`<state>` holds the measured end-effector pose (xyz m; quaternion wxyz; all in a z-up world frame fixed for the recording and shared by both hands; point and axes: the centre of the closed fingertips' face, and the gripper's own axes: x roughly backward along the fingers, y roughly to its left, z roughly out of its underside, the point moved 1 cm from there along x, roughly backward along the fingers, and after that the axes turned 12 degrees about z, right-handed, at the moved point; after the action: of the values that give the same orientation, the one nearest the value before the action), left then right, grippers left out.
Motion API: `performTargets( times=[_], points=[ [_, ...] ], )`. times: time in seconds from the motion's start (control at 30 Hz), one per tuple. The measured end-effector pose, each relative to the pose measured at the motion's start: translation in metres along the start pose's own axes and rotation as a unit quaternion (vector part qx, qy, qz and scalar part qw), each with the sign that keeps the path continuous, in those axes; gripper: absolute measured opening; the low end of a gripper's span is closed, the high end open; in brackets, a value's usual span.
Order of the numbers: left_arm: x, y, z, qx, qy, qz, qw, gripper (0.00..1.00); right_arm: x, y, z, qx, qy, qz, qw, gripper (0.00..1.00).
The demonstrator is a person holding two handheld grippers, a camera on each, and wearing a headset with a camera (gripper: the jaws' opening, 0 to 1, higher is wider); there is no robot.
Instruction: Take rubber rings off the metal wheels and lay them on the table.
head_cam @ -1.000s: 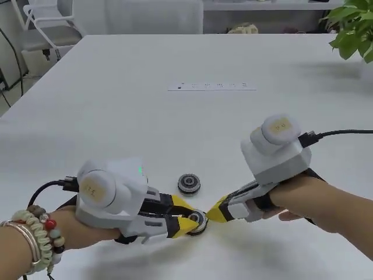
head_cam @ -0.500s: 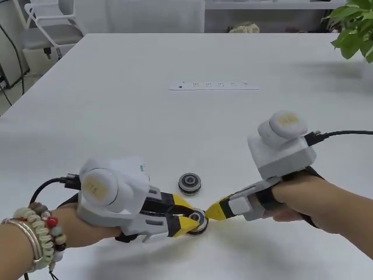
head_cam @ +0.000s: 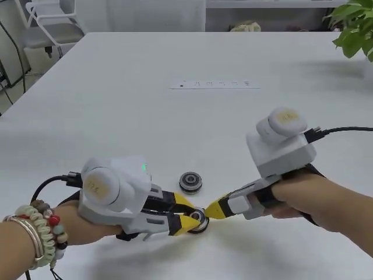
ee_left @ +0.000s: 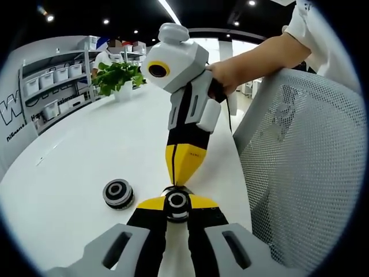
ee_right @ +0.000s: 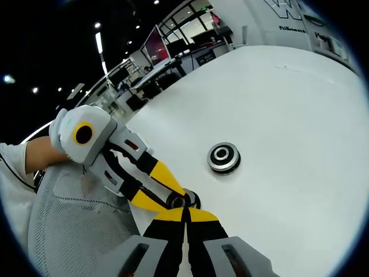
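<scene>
Left claw (head_cam: 194, 221) clamps a small black-ringed metal wheel (ee_left: 177, 205); the closed right claw (head_cam: 208, 212) touches its rim. Second ringed wheel (head_cam: 190, 181) untouched; seemingly no ring off yet.

Wheel (head_cam: 199, 217) partly hidden within left tongs (head_cam: 194, 219); plant (head_cam: 351, 28) cropped at edge.

Bright, even light from ceiling strips (ee_left: 170, 11) throws soft shadows on the table (head_cam: 175, 134) just under the left gripper (head_cam: 194, 220) and right gripper (head_cam: 210, 212), while both gripper views bend at their edges

Closed right tongs (ee_right: 185, 211) touch wheel (ee_right: 191, 199) — left tongs (ee_right: 174, 199) clamp it.
</scene>
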<state>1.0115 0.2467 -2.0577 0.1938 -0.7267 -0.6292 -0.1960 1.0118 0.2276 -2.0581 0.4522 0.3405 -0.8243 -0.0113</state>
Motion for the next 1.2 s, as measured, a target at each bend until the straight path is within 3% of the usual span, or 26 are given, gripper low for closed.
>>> performTargets(
  times=[0.9,0.97,1.0,1.03,1.07,1.13,1.2],
  points=[
    [-0.001,0.0,0.0,0.002,0.0,-0.005,1.0,0.08,0.001,0.009,-0.004,0.003,-0.011,-0.021,0.9997,0.0],
    [-0.001,0.0,0.0,0.003,0.0,-0.005,1.0,0.08,0.002,0.013,-0.007,-0.003,-0.015,-0.032,0.9994,0.0],
    [-0.001,0.0,0.0,0.002,0.0,-0.007,1.0,0.08,0.004,0.023,-0.012,-0.011,-0.029,-0.063,0.9976,0.0],
    [-0.001,0.0,0.0,0.002,0.0,-0.008,1.0,0.08,0.006,0.023,-0.017,-0.011,-0.04,-0.057,0.9975,0.0],
    [-0.001,0.0,0.0,0.002,0.0,-0.008,1.0,0.08,0.006,0.021,-0.016,0.0,-0.035,-0.049,0.9982,0.0],
    [-0.001,0.0,0.0,0.005,-0.002,-0.009,0.9999,0.08,-0.001,0.012,-0.006,0.044,-0.014,-0.007,0.9989,0.0],
    [-0.001,0.0,0.0,0.004,-0.002,-0.01,0.9999,0.08,-0.003,0.011,-0.002,0.026,-0.006,-0.015,0.9995,0.0]
  ],
)
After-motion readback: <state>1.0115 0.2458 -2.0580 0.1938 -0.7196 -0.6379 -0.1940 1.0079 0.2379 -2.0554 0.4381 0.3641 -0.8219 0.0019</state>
